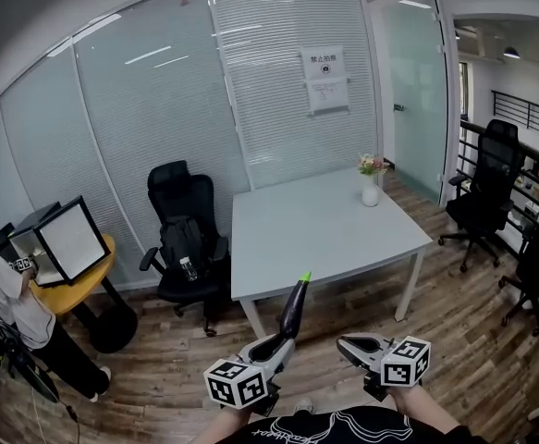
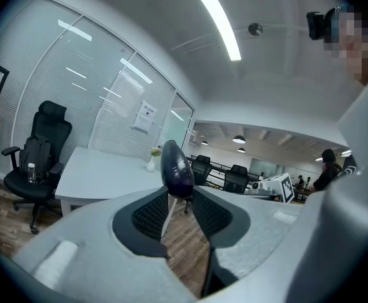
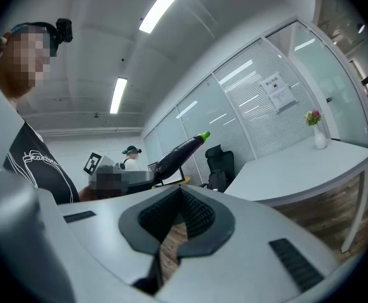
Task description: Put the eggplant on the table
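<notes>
A dark purple eggplant [image 1: 294, 311] with a green stem sticks up and forward out of my left gripper [image 1: 278, 345], which is shut on its lower end. In the left gripper view the eggplant [image 2: 176, 169] stands between the two black pads [image 2: 151, 214], in the air short of the white table [image 2: 101, 172]. The table [image 1: 324, 229] lies ahead across a strip of wood floor. My right gripper [image 1: 345, 344] is held level beside the left one, shut with nothing in it. The right gripper view shows its pads [image 3: 196, 214] meeting at the tips, with the eggplant [image 3: 178, 154] off to the left.
A white vase of flowers [image 1: 370, 189] stands at the table's far right corner. A black office chair [image 1: 184, 239] with a bottle on it sits left of the table. A person [image 1: 10, 303] stands at far left by a yellow round table [image 1: 79, 280]. More black chairs [image 1: 486, 188] are at right.
</notes>
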